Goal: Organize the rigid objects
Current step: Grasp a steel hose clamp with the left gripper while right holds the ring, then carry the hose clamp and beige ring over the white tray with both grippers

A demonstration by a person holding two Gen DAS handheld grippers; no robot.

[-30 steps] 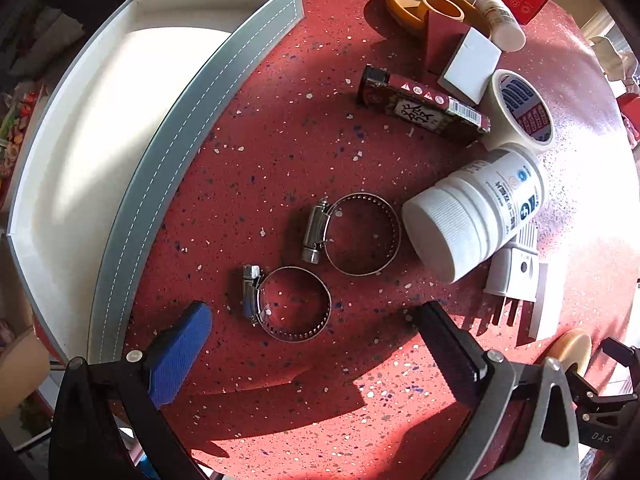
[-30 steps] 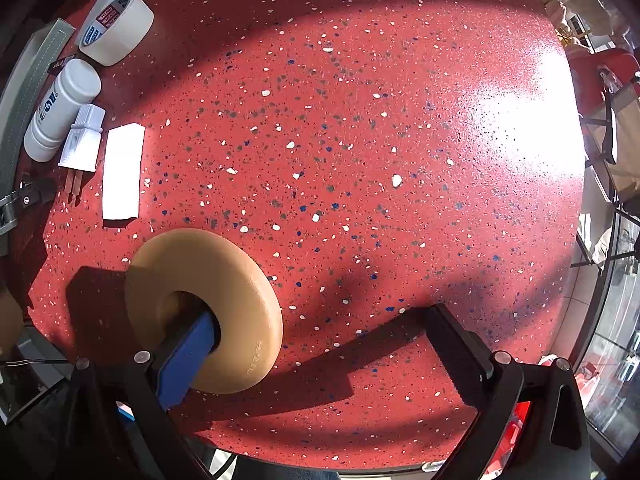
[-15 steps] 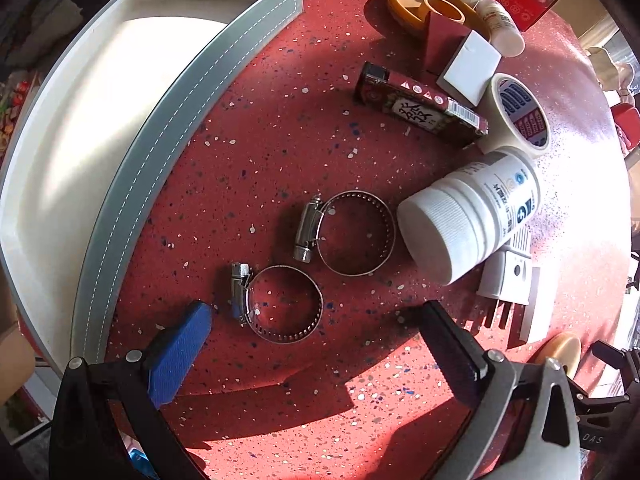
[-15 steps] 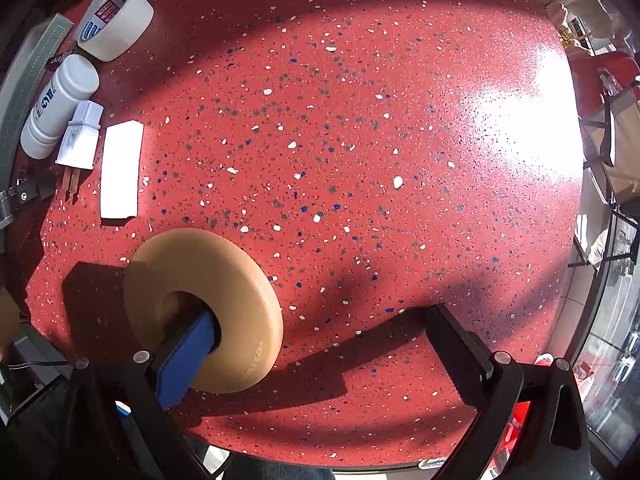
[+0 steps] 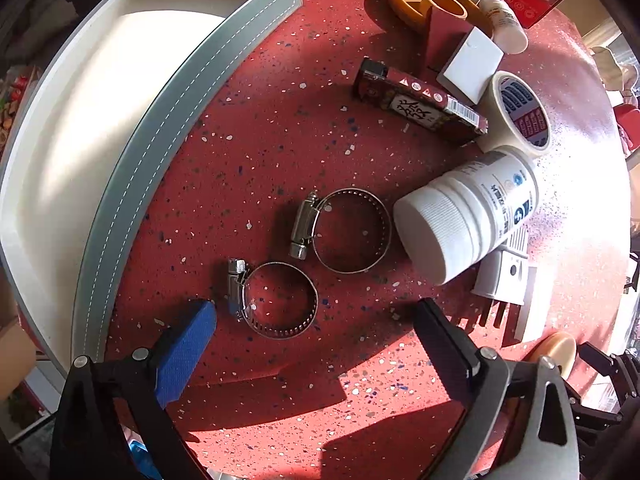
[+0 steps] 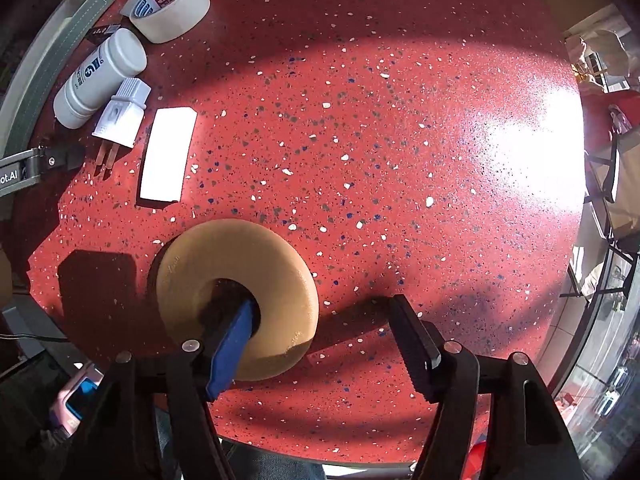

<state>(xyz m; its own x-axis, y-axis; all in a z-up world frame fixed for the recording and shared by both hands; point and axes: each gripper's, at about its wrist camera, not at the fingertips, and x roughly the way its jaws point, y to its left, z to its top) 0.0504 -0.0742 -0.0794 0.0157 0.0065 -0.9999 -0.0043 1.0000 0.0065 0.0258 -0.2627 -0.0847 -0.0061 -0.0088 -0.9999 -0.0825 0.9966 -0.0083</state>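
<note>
Two metal hose clamps lie on the red speckled table; the near clamp [image 5: 276, 300] sits between the fingers of my left gripper [image 5: 314, 332], the far clamp [image 5: 344, 232] just beyond it. The left jaws are closing, and the blue pad [image 5: 184, 344] is close to the near clamp's screw housing without pressing on it. A tan ring [image 6: 240, 272] lies flat under my right gripper [image 6: 324, 336]. Its blue finger [image 6: 236, 332] stands in the ring's hole. The black finger [image 6: 412, 344] is outside the rim, apart from it. The right jaws are closing too.
A grey tray [image 5: 140, 140] with a white floor fills the left. To the right lie a white bottle [image 5: 464, 216], a tape roll [image 5: 520, 116], a white plug [image 5: 504, 276], a red lighter box [image 5: 420, 104] and a white block [image 6: 166, 156]. Yellow rings [image 5: 432, 0] sit at the back.
The right jaws have narrowed a lot around one side of the tan ring, and that gripper has shifted sideways. The left gripper came lower over the near clamp and its jaws narrowed slightly.
</note>
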